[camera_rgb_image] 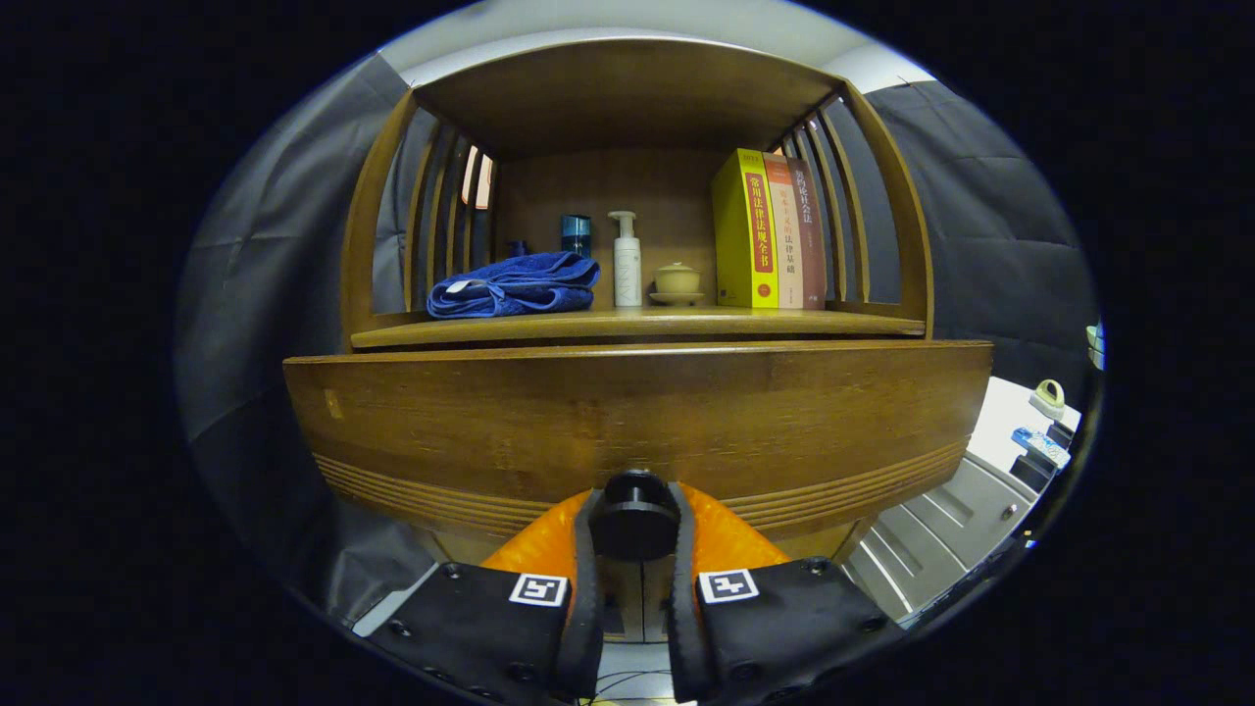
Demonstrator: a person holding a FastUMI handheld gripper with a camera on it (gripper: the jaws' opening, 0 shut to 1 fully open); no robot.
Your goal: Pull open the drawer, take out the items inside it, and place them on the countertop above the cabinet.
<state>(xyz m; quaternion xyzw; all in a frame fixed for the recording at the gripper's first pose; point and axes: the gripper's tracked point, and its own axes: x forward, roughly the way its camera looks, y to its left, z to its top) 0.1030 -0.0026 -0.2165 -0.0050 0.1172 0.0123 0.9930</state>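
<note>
Wall [284, 294]: dark cloth, hanging left and right of centre frame, creased on the left.
Cabinet [627, 98]: brown wood, centre frame; open shelf bay above with slatted sides and a flat roof.
Drawer [490, 422]: wide wooden front across mid frame, grooved bands along its lower edge; top edge standing just forward of the countertop lip; inside hidden.
Countertop [637, 322]: wooden shelf board directly above the drawer, carrying everything below.
Books [770, 230]: three upright at right of the shelf, yellow one outermost left, touching one another.
Towel [515, 286]: blue, folded, lying at left of the shelf.
Bottle [627, 260]: white pump type, upright, just right of the towel.
Jar [576, 233]: dark blue, upright behind the towel, near the back panel.
Bowl [677, 282]: small, lidded, cream, on a saucer between bottle and books.
Side unit [941, 529]: grey panelled doors, lower right, white top with small items too small to tell.
Knob [635, 515]: dark, round, bottom centre of the drawer front.
Gripper [634, 534]: bottom centre, pointing level at the drawer front; fingers narrowly parted, one pressed on each side of the knob.
</note>
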